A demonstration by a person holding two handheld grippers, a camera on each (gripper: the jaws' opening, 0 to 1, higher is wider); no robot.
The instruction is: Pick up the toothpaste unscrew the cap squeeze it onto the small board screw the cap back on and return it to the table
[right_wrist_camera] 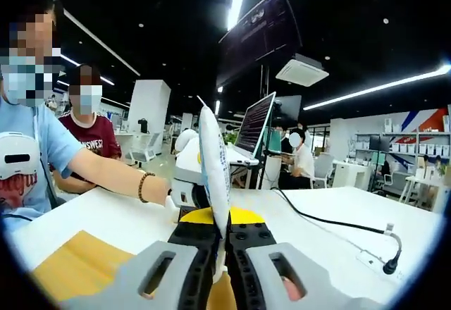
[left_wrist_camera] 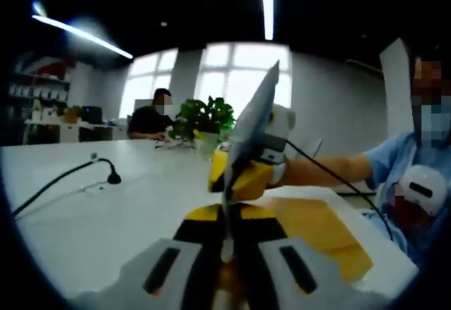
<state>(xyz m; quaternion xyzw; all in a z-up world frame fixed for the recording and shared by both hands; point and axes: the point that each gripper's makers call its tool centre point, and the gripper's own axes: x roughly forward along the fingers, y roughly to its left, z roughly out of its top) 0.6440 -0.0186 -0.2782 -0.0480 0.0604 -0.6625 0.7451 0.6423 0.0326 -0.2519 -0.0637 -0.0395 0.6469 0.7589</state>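
Right now the left gripper (left_wrist_camera: 227, 236) has its 2 jaws pressed together on the toothpaste tube (left_wrist_camera: 252, 123), which rises edge-on from the jaws up the middle of the left gripper view to its flat crimped end. In the right gripper view the right gripper (right_wrist_camera: 224, 243) is likewise clamped on the same tube (right_wrist_camera: 214, 169), seen as a white, printed blade standing at frame centre. So the tube is held in the air between both tools, above the white table (left_wrist_camera: 106, 211), and each view catches the other gripper's yellow jaws just behind it.

I judge the main risk to be twisting: with both tools pinching the soft body, turning one could crumple the tube rather than loosen the cap, or force paste out early. The cap itself I cannot make out in either view.

At lower right, the left gripper view shows the tan small board (left_wrist_camera: 320, 229) and, far back, a potted plant (left_wrist_camera: 204, 120). Facing the other way, the right gripper view shows a monitor (right_wrist_camera: 254, 123) and a person's forearm with a bracelet (right_wrist_camera: 143, 185).
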